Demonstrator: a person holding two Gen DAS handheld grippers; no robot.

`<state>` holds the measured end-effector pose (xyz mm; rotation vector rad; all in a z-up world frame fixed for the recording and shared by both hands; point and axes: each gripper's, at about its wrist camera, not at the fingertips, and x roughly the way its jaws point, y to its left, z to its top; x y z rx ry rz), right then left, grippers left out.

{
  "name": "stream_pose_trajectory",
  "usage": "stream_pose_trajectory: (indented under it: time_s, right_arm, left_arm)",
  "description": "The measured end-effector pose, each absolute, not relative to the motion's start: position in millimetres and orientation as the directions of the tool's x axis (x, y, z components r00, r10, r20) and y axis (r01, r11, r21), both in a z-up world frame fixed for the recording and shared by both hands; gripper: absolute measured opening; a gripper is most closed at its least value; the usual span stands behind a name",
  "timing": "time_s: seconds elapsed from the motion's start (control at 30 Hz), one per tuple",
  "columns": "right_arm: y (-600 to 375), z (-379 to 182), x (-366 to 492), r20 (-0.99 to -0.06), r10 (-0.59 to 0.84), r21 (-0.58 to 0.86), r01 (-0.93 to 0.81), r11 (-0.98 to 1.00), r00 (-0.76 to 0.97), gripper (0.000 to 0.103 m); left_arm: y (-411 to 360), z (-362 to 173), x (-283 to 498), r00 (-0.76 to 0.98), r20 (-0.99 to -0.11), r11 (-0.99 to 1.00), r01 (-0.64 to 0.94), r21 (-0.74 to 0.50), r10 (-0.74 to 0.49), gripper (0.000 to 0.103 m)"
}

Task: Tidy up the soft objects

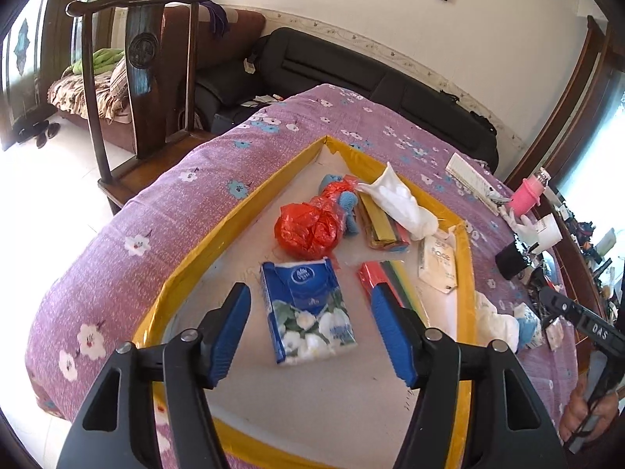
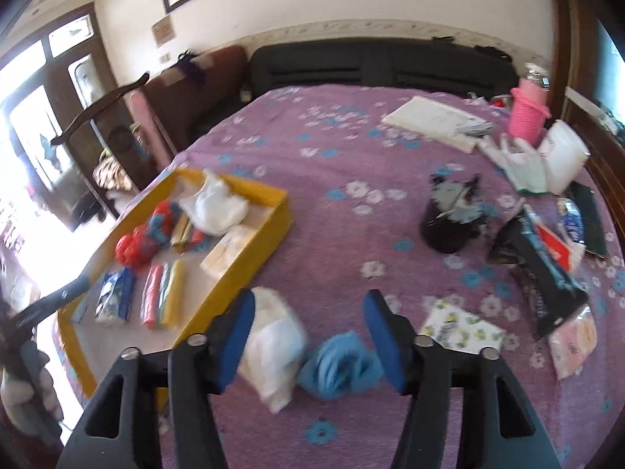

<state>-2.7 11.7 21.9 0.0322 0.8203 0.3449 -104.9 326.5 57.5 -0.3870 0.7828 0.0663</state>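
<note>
A yellow-walled tray (image 1: 234,211) sits on a purple bedspread (image 1: 117,211) dotted with white and blue flowers. Inside lie a red plastic bag (image 1: 306,230) and a blue, flower-printed tissue pack (image 1: 308,308).

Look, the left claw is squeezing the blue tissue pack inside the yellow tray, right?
Not quite. The left claw is open, its fingers apart on either side of the blue tissue pack, not squeezing it. The pack does lie inside the yellow tray. The left wrist view shows this.

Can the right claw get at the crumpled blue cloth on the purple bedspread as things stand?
Probably yes. The right claw is open, and the crumpled blue cloth lies in front of it with nothing on top, though a white plastic bag touches its left side.
</note>
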Motion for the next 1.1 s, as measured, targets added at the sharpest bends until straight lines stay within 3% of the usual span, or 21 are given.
stream_pose_trajectory:
  time_s: [0.2,0.4,0.43,0.5,0.6,0.9,1.03,1.07,1.1]
  right_arm:
    - [44.3,8.2,-6.7,-0.741,0.369,0.119,-0.431,0.894,0.56,0.064]
    - [82.4,-40.8,5.2,-0.824,0.255,-0.022,-0.478,0.878,0.505,0.064]
    - [82.7,-44.7,7.2,-0.832,0.237,-0.035,-0.474,0.88,0.501,0.062]
    - [77.7,-46.8,8.0,-0.84,0.215,-0.047,-0.462,0.885,0.499,0.024]
    - [63.5,-32.6,4.4,-0.816,0.253,-0.002,-0.441,0.897,0.519,0.016]
    - [72.9,31.3,-8.4,-0.691,0.415,0.137,-0.456,0.879,0.592,0.016]
    - [96.4,35.6,-3.8,-0.691,0.403,0.106,-0.468,0.878,0.601,0.016]
    - [97.6,32.5,0.1,-0.703,0.378,0.089,-0.452,0.887,0.603,0.024]
    - [96.6,25.3,6.3,-0.724,0.343,0.07,-0.432,0.899,0.598,0.045]
  left_arm:
    - [323.7,56.8,-118.7,0.711,-0.697,0.919,-0.209,-0.336,-0.093,0.072]
    - [320.8,61.0,-129.3,0.715,-0.694,0.922,-0.205,-0.327,-0.088,0.077]
    - [321.7,61.7,-130.9,0.717,-0.692,0.922,-0.208,-0.327,-0.084,0.078]
    - [324.4,62.3,-132.8,0.721,-0.689,0.92,-0.216,-0.327,-0.076,0.079]
    - [329.5,60.4,-133.0,0.723,-0.688,0.913,-0.232,-0.335,-0.068,0.079]
    - [334.3,57.0,-134.2,0.733,-0.676,0.897,-0.241,-0.372,-0.084,0.079]
    - [335.2,56.1,-135.8,0.729,-0.678,0.895,-0.238,-0.377,-0.091,0.079]
    - [335.5,56.1,-136.4,0.729,-0.678,0.895,-0.238,-0.378,-0.092,0.079]
    - [336.6,56.3,-138.0,0.731,-0.676,0.893,-0.239,-0.381,-0.093,0.079]
